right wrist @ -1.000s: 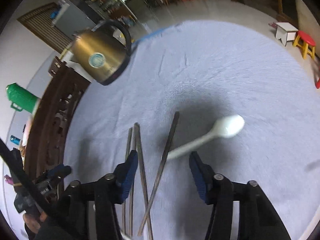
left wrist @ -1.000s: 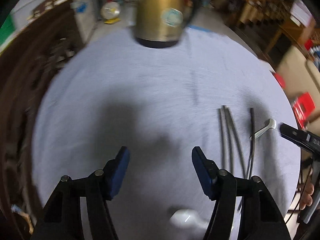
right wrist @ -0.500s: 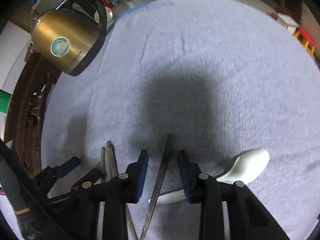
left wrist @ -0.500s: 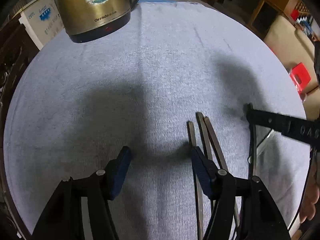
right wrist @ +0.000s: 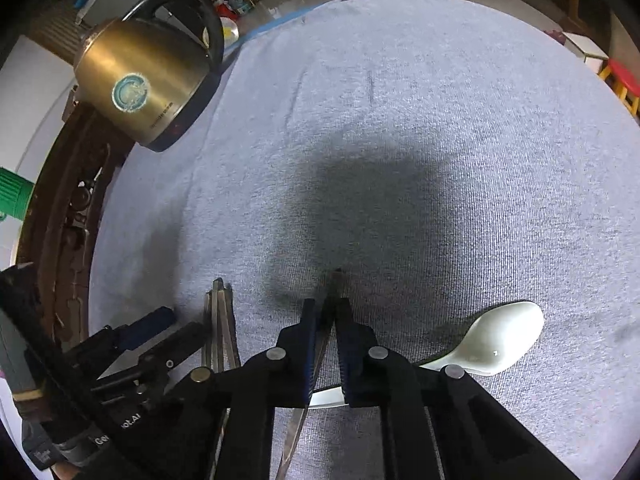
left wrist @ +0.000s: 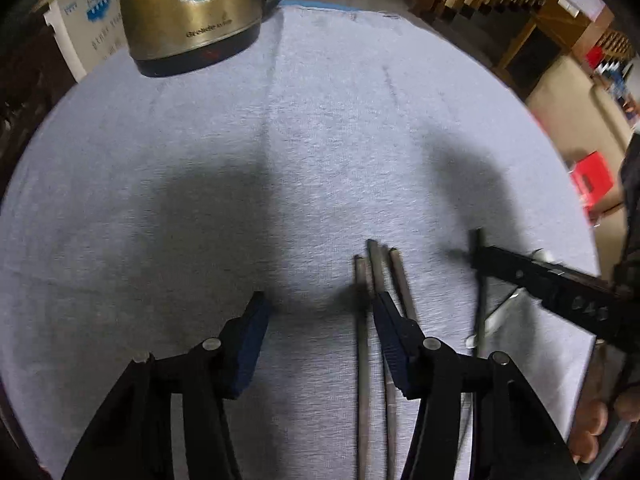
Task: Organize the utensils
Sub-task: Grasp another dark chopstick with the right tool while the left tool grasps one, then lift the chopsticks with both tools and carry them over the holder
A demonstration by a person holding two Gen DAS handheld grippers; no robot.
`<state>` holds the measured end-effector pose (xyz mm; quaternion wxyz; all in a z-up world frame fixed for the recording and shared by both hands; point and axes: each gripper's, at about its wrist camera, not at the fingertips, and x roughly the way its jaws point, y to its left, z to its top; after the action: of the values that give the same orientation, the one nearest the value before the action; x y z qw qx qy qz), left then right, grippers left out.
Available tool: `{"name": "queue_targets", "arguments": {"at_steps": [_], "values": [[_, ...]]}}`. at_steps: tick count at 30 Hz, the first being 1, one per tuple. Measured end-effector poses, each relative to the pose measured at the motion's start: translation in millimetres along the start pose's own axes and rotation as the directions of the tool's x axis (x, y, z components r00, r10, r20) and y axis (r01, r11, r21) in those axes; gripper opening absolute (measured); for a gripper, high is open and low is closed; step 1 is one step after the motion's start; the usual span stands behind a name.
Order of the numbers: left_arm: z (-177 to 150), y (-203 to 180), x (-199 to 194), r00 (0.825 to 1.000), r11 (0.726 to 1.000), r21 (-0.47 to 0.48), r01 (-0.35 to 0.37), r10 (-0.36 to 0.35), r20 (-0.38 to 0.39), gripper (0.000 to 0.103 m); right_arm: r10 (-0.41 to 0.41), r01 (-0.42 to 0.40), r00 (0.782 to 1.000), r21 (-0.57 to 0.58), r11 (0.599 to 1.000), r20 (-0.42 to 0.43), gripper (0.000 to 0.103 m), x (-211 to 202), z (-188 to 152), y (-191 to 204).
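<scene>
- The right gripper [right wrist: 325, 312] has its jaws narrowed onto 1 dark chopstick [right wrist: 335, 280], whose tip pokes out just past the pads on the grey cloth [right wrist: 400, 120].
- The left gripper [left wrist: 318, 316] stands wide, holding nothing; its right pad lies over a bundle of 3 chopsticks [left wrist: 362, 280].
- A white spoon [right wrist: 500, 340] lies just right of the right gripper, its handle passing under the fingers.
- A brass kettle [right wrist: 136, 88] stands at the far left edge.
</scene>
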<state>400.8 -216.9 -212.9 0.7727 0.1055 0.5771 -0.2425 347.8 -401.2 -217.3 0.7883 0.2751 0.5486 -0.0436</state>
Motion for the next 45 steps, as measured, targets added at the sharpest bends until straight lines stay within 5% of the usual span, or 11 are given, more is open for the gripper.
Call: {"name": "queue_targets", "arguments": {"at_steps": [4,9,15,21,22,23,27,33,38,45], "values": [[-9.0,-7.5,0.4,0.999,0.999,0.021,-0.042,0.042,0.004,0.049,0.012,-0.012,1.0,0.004,1.0,-0.003,0.012,0.7,-3.1,1.1],[-19.5,11.1,-7.6,0.999,0.999,-0.014,-0.036,0.036,-0.028,0.025,0.05,-0.05,0.998,-0.022,0.998,-0.024,0.009,1.3,-15.1,5.2],[-23.9,36.2,-8.1,0.998,0.993,-0.115,-0.012,0.004,-0.069,0.028,0.052,-0.052,0.997,0.009,0.999,-0.064,0.018,5.1,-10.2,7.5],[-18.3,31.9,-7.6,0.999,0.991,-0.129,-0.036,0.031,-0.039,0.038,-0.072,0.067,0.997,-0.112,0.991,-0.037,0.016,12.3,-7.6,34.3],[-16.9,33.5,-11.2,0.998,0.992,-0.119,-0.053,0.049,-0.034,0.034,-0.098,0.093,0.995,-0.143,0.985,-0.03,0.011,13.6,-7.1,41.8],[-17.0,29.7,-10.3,0.997,0.991,-0.11,-0.071,0.068,-0.031,0.01,-0.116,0.111,0.993,-0.163,0.98,-0.021,0.011,13.6,-8.4,44.7],[-23.8,41.2,-14.8,0.999,0.99,-0.137,-0.043,0.039,-0.031,0.006,-0.054,0.054,0.999,-0.143,0.988,0.006,0.007,3.9,-14.8,41.0],[-47.5,72.7,-65.7,0.993,0.979,-0.201,-0.018,0.04,0.107,0.006,0.042,-0.019,0.988,-0.155,0.988,0.149,0.007,-52.1,-40.9,35.3],[-74.2,80.0,-139.2,0.956,0.965,-0.261,0.032,0.046,0.288,0.005,0.142,-0.094,0.945,-0.17,0.981,0.294,0.007,-100.2,-71.6,39.0],[-119.5,93.4,-225.7,0.835,0.942,-0.325,0.077,0.117,0.537,0.005,0.159,-0.069,0.851,-0.194,0.979,0.501,0.007,-170.6,-140.9,40.0]]}}
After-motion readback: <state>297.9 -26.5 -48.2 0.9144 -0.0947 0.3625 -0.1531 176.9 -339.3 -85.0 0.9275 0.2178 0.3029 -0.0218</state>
